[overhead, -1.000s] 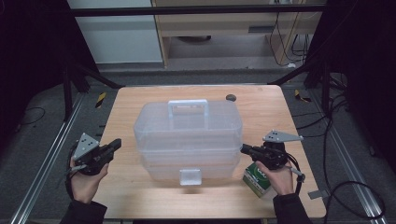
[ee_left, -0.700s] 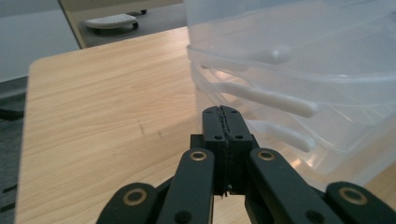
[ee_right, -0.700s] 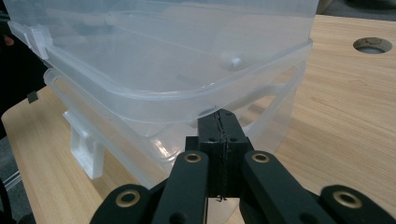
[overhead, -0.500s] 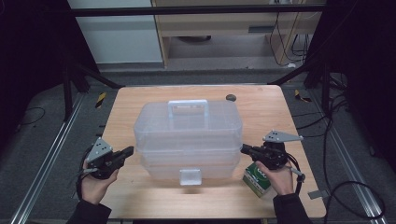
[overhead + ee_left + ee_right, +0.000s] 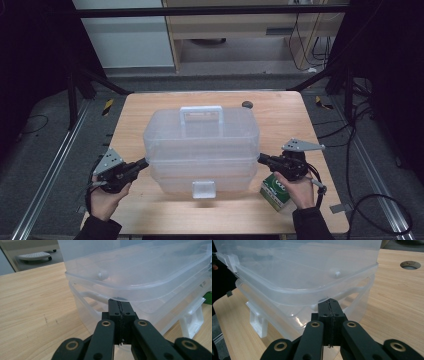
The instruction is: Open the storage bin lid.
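We see clear plastic box (image 5: 200,145) w/ no label, green carton (image 5: 276,190) print too small to read, left gripper (image 5: 143,162) & right gripper (image 5: 260,158) both clenched, empty, tips under box rim

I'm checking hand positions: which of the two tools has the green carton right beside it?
The right tool: the green carton sits by its hand. The left tool has bare table beside it.

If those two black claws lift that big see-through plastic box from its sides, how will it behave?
The plastic box is probably light for its size: its clear walls show little inside. The walls look thin, so they may flex under the rim. The smooth plastic could slip on the closed left gripper and right gripper, and the front latch might pop open.
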The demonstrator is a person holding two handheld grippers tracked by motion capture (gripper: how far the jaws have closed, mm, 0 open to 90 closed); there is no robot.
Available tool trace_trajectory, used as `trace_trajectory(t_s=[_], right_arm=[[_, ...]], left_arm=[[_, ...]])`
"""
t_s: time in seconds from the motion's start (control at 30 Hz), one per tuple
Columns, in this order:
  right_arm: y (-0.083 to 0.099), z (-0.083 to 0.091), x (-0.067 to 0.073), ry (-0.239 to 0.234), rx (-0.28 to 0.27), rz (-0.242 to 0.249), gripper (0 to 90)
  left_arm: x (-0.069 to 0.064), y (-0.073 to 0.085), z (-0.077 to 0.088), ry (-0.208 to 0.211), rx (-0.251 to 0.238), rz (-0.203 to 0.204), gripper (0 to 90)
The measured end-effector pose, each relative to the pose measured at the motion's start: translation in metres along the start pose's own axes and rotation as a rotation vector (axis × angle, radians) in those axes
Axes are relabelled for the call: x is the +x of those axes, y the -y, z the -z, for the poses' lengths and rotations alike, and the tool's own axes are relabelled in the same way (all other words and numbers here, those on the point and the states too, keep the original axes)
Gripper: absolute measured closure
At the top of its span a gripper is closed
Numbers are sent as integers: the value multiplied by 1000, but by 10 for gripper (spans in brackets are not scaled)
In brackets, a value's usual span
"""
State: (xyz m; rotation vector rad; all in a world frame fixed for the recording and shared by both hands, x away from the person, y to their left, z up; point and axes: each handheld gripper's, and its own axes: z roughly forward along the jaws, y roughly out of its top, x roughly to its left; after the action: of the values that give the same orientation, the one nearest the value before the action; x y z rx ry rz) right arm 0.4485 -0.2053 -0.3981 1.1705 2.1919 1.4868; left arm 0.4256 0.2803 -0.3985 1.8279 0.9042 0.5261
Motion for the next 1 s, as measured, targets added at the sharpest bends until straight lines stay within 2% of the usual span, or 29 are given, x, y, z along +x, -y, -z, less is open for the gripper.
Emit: trace_trajectory(t_s=[0.53,0.7,1.0], right_arm=[[-14,3,0,-13,-38,7,900],[-18,4,0,-21,-49,6,900],[-29,3,1,-36,-66,13,900]], left_arm=[[2,-15,-1,-27,-37,1,896],[2,-21,-3,-37,-30,-20,896],[3,-32,-2,-46,-40,-24,896]])
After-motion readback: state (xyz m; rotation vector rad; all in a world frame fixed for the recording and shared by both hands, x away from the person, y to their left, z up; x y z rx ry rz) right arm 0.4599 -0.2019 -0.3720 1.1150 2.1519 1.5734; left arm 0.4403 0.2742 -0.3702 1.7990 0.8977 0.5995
